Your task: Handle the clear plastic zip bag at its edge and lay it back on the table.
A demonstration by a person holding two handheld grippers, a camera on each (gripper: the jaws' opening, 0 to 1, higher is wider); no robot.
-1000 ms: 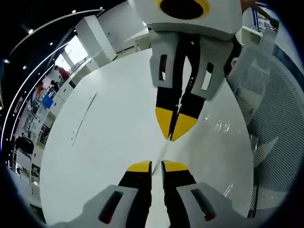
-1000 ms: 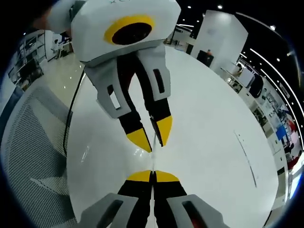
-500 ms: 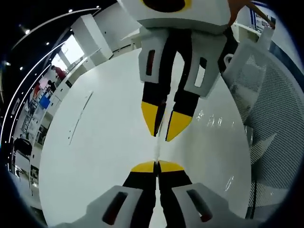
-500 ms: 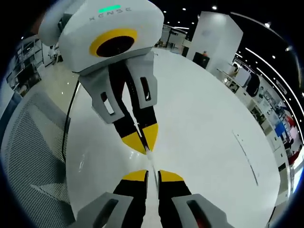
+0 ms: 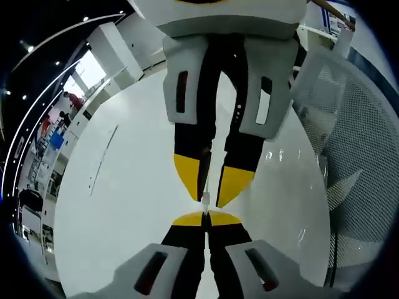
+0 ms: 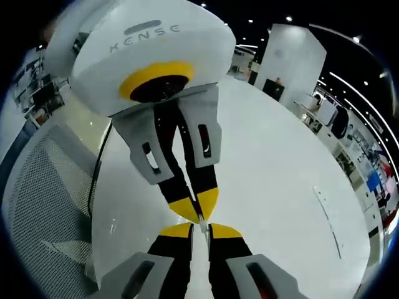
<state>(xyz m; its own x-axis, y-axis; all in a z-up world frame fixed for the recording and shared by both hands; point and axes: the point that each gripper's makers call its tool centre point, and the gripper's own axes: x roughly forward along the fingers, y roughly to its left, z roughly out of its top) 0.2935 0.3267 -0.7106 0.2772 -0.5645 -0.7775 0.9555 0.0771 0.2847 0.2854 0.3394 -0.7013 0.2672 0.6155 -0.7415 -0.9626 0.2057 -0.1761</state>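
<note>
Basically tip to tip over the white tabletop (image 5: 124, 205): left tool (image 5: 206, 217) pinched on zip bag (image 5: 205, 199) edge, right tool (image 6: 200, 230) slightly parted astride it. Film's limp, light, slick; grip the stiffer zip strip.

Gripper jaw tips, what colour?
Yellow tips on black jaws, on both the left gripper and the right gripper; clearest in the left gripper view.
</note>
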